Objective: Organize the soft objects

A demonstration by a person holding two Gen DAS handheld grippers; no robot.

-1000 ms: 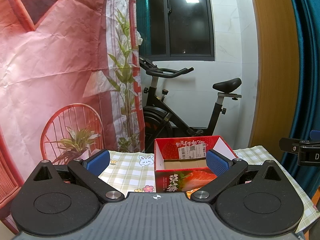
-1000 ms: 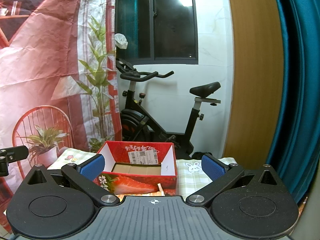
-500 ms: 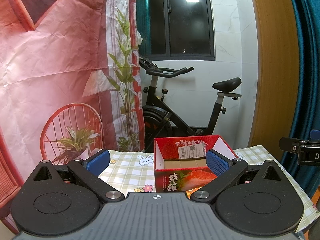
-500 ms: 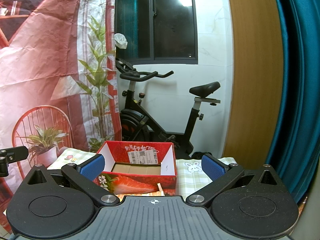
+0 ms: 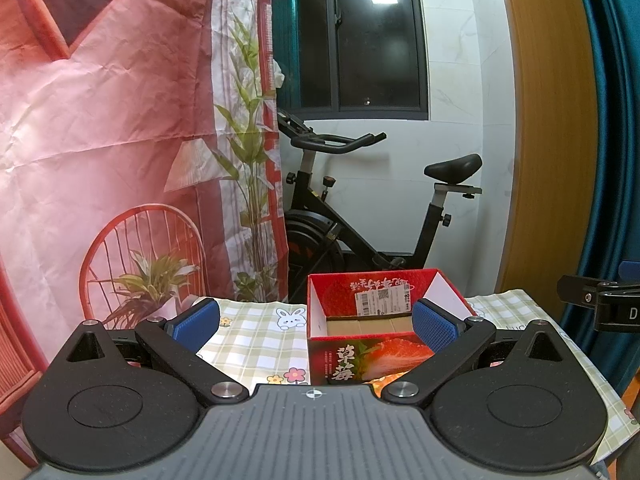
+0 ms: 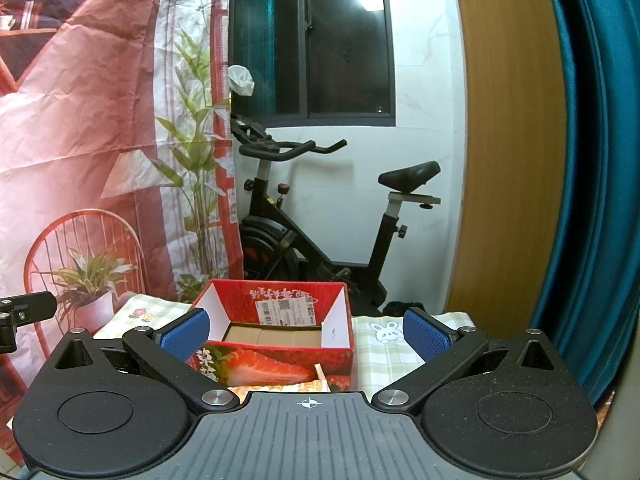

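Red strawberry box (image 5: 372,360) | just ahead of both hand-held grippers (image 5: 314,324) (image 6: 306,334) | fingers spread, empty

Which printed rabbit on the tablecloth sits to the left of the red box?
The rabbit in the left wrist view, just left of the box; the other rabbit lies on its right.

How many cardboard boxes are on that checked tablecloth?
1. A red strawberry box stands open on the checked tablecloth, ahead of both grippers, with nothing visible inside. More could be hidden behind the grippers' bodies.
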